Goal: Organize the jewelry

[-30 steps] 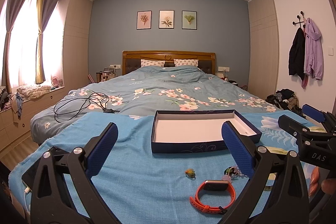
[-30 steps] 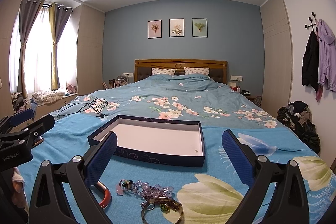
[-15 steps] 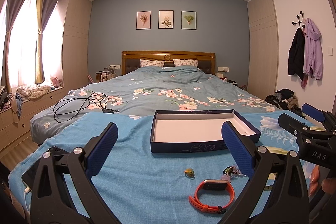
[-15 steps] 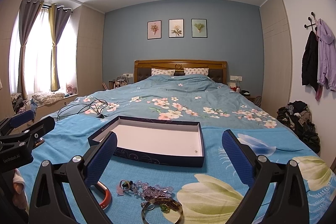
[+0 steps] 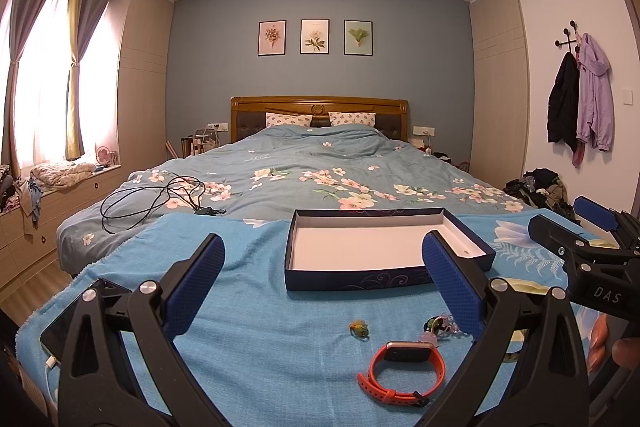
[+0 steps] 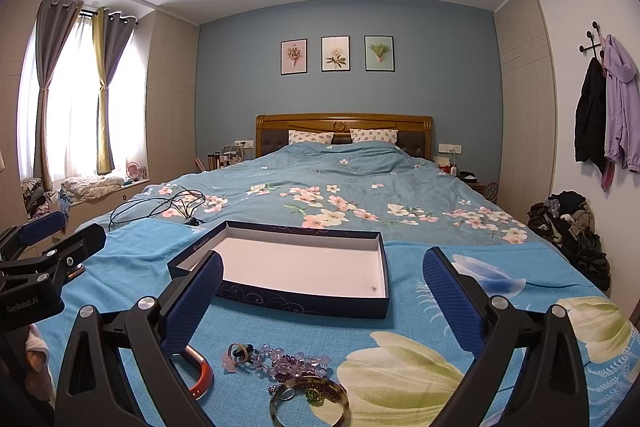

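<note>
A navy box (image 5: 360,281) with a white inside lies open on the blue blanket; it also shows in the right wrist view (image 6: 304,301), with a tiny piece near its right corner. In front of it lie an orange watch band (image 5: 404,373), a small green-yellow ring (image 5: 359,327) and a bead cluster (image 5: 438,325). The right wrist view shows purple beads (image 6: 294,363), a bangle (image 6: 308,401) and the orange band (image 6: 200,377). My left gripper (image 5: 324,287) is open and empty above the blanket. My right gripper (image 6: 322,301) is open and empty above the jewelry.
A phone (image 5: 70,319) with a cable lies at the blanket's left edge. A black cable (image 5: 152,201) lies coiled on the floral duvet. Clothes are piled on the floor at right (image 6: 572,231). The other gripper shows at each view's side.
</note>
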